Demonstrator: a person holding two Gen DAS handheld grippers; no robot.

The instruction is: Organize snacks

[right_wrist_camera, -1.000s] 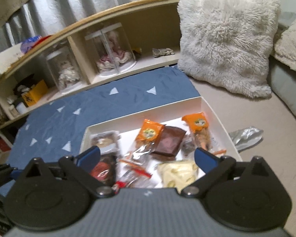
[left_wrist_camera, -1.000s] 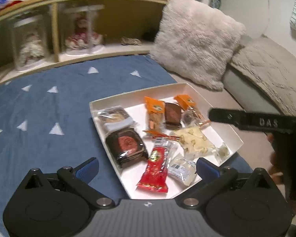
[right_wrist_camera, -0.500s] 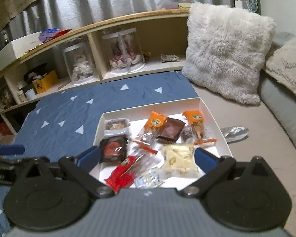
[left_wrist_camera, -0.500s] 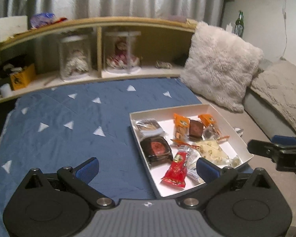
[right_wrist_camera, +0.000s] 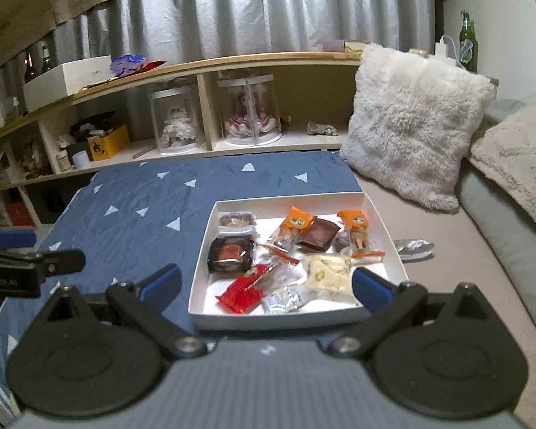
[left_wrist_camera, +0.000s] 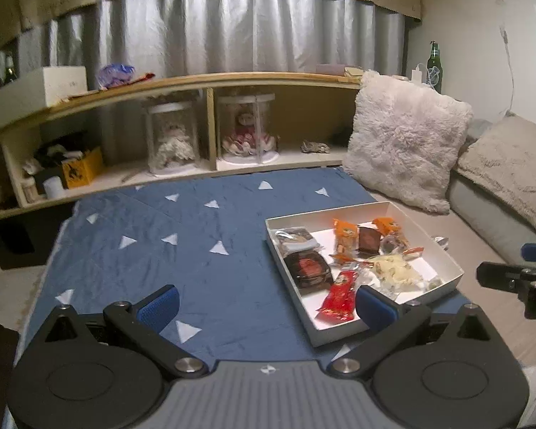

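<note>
My left gripper (left_wrist_camera: 266, 302) and my right gripper (right_wrist_camera: 264, 286) both have their jaws spread wide, and nothing is between them. Both hang above the near edge of the blue cloth (left_wrist_camera: 182, 236). The snacks lie in a white tray (right_wrist_camera: 382, 227) that sits partly on this cloth, partly on the beige surface. In the tray I see a red packet (right_wrist_camera: 244, 289), a dark round cake (right_wrist_camera: 230, 254), two orange-topped packets (right_wrist_camera: 294, 227), a brown square (right_wrist_camera: 319, 237) and a pale nougat piece (right_wrist_camera: 327, 271). A silver wrapper (right_wrist_camera: 414, 248) lies just outside the tray, at its right side.
</note>
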